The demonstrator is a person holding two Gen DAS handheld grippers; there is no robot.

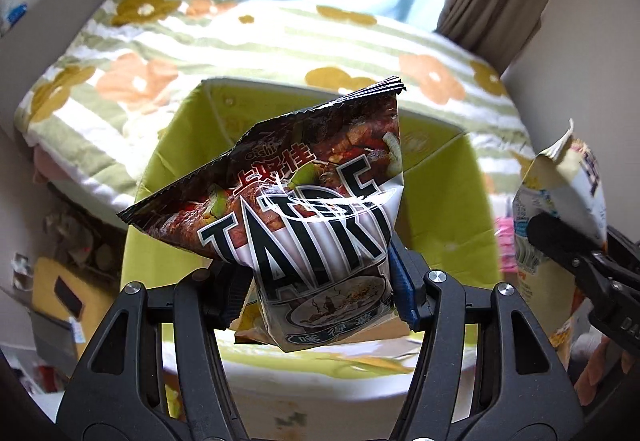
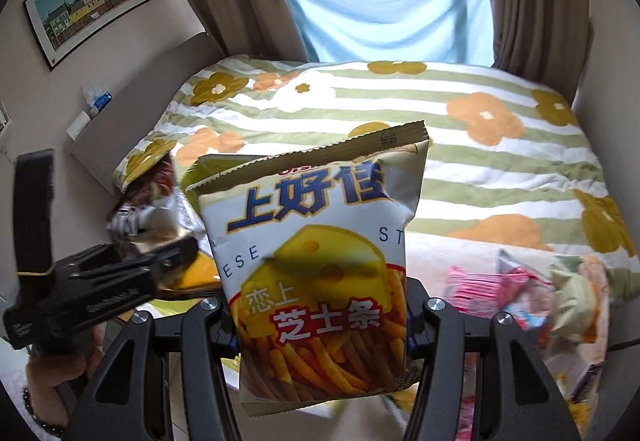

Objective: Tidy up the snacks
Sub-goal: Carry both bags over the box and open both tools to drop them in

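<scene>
Left gripper (image 1: 320, 293) clamped on dark barbecue snack bag (image 1: 296, 209) at frame centre, above lime-green box (image 1: 436, 209), right gripper (image 2: 320, 325) clamped on cheese-stick bag (image 2: 316, 241) at frame centre, floral striped blanket (image 2: 480, 161) behind, loose pink snack packets (image 2: 480, 289) lower right.

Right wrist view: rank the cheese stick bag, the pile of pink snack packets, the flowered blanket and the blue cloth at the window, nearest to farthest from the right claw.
1. Cheese stick bag, gripped in the right claw.
2. Pink snack packets, low right.
3. Flowered blanket, behind, across the bed.
4. Blue cloth, top, at the window.
</scene>
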